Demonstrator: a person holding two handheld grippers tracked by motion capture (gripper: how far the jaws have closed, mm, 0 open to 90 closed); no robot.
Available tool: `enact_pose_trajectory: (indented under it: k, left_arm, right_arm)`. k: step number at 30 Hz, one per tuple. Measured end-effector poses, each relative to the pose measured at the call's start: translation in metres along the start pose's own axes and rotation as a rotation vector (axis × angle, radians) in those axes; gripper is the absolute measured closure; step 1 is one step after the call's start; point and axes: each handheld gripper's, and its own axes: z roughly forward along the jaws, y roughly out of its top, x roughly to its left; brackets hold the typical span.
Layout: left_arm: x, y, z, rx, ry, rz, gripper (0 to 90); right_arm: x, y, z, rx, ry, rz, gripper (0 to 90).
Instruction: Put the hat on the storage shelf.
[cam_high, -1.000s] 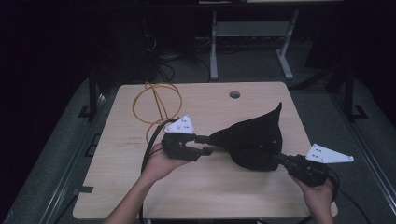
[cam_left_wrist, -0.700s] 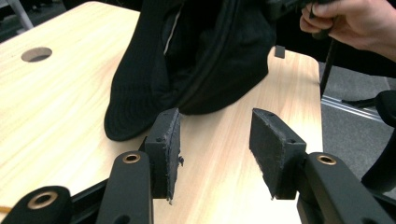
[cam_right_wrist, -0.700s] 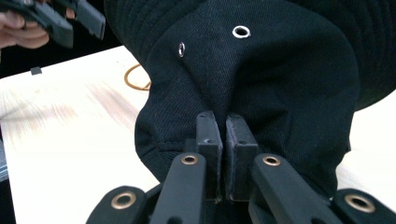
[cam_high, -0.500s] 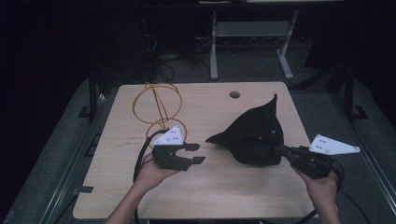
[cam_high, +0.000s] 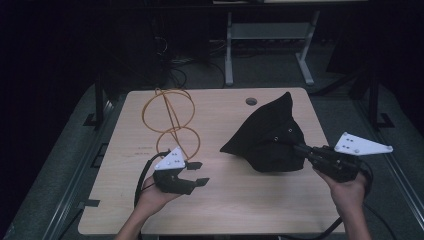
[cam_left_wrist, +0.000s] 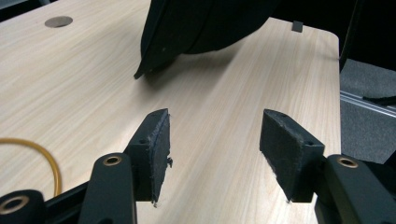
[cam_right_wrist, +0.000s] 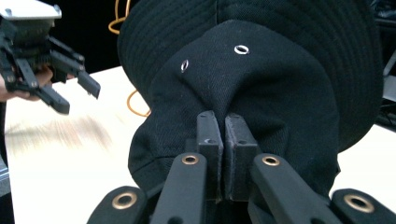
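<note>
Black cotton twill forms the single soft bucket hat (cam_high: 270, 137) in work, a brimmed cap with small metal eyelets. It sits at the right half of the pale wood-grain surface (cam_high: 225, 200), partly lifted, with its brim tip pointing toward the far edge. The right gripper (cam_right_wrist: 223, 135) has its jaws pressed fully together on a pinch of crown fabric. The left gripper (cam_high: 197, 172) stands well apart from the hat, near the front left of the surface; its jaws have just been opening, now roughly half spread, with nothing between the pads (cam_left_wrist: 156, 149).

Step in hand, as judged: one-sided hold after release by the left gripper, ahead of a re-grip. The next move calls for bringing the open left jaws to the near brim edge (cam_left_wrist: 154, 65) and closing there.

Count: one hat, two grippers, one coiled orange cable (cam_high: 170, 117) lying untouched at the far left.
</note>
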Motion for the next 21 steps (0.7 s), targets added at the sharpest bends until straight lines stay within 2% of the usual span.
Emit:
enact_pose_trajectory:
  k: [4,5,7,11,21]
  left_arm:
    - [-0.001,-0.007,-0.001,-0.01,0.008,-0.016,40.0]
    - [-0.001,-0.008,-0.001,0.002,0.008,-0.019,40.0]
    - [-0.002,-0.008,-0.002,0.0,0.024,-0.001,39.3]
    - [-0.003,-0.007,-0.004,-0.005,0.025,0.012,38.6]
    - [-0.004,-0.014,-0.001,-0.014,0.024,-0.001,37.4]
  right_arm:
    - [-0.001,0.009,0.001,-0.005,-0.004,-0.004,86.3]
    - [-0.001,0.01,0.002,-0.008,-0.004,-0.005,86.3]
    - [-0.002,0.016,0.003,-0.014,-0.006,-0.007,86.3]
    - [-0.002,0.024,0.004,-0.028,-0.001,-0.002,86.4]
    - [-0.003,0.043,0.003,-0.046,0.003,-0.013,86.5]
